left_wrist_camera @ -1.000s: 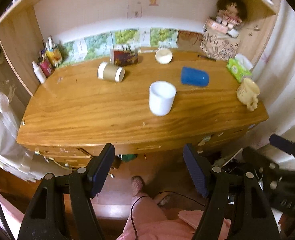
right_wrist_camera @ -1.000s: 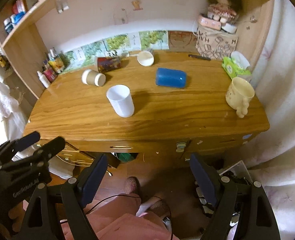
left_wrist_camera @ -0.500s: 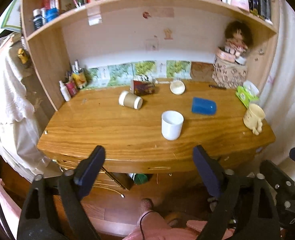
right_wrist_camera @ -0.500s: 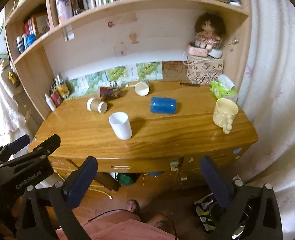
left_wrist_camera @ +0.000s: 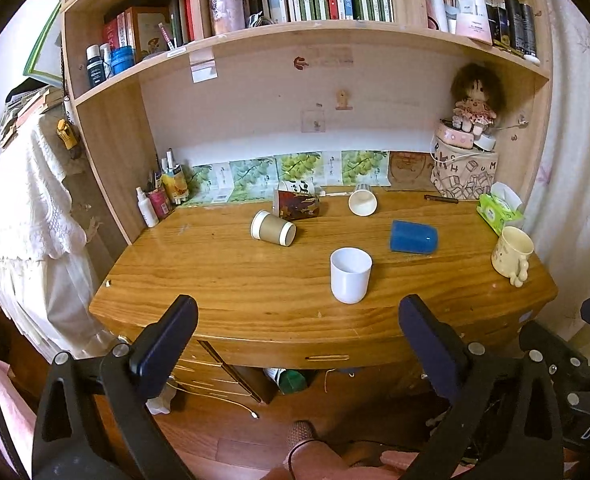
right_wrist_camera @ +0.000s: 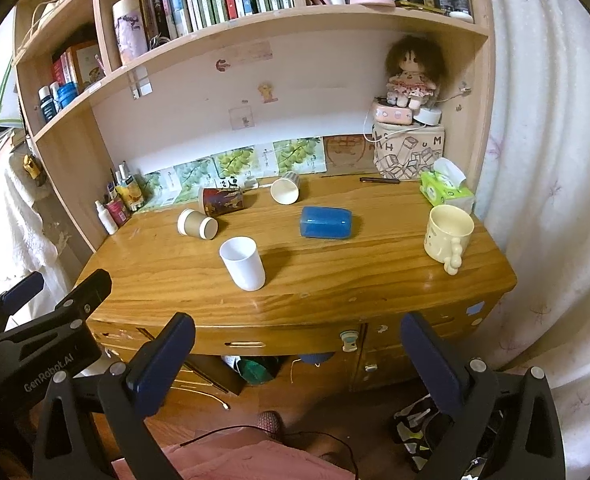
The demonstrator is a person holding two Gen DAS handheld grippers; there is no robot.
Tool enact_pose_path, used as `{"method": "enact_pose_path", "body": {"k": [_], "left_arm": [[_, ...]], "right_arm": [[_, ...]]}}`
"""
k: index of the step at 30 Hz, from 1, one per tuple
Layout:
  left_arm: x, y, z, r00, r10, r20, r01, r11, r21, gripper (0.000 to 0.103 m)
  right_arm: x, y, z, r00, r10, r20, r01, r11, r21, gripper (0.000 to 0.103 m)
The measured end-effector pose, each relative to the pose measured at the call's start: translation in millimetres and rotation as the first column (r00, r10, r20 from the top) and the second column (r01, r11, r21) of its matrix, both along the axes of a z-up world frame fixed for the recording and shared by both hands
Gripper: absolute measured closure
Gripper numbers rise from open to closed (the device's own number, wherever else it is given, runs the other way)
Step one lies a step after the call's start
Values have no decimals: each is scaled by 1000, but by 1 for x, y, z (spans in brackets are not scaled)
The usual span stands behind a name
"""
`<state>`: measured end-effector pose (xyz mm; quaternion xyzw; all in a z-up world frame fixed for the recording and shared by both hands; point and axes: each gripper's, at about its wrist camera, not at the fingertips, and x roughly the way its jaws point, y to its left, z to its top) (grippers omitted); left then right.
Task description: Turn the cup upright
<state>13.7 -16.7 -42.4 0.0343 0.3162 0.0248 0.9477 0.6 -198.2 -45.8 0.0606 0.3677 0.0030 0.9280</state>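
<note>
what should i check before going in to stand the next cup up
1. Left gripper open and empty: ok.
2. Right gripper open and empty: ok.
3. Cups still on their sides: blue cup, tan paper cup, red patterned cup, white paper cup: not ok, four to flip.
4. White cup and yellow mug upright: ok.
5. Grippers over the desk: not ok, both sit short of its front edge.
6. Free path to the blue cup: ok, though the white cup stands close by.
</note>
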Motion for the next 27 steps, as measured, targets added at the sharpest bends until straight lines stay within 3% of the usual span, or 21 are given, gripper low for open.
{"method": "enact_pose_path", "body": {"k": [27], "left_arm": [[-4,-3,1,1000,10,15,-9,1000,-22,2]], "right_arm": [[4,2,-3,999,40,-21,-40,999,4,0]]}}
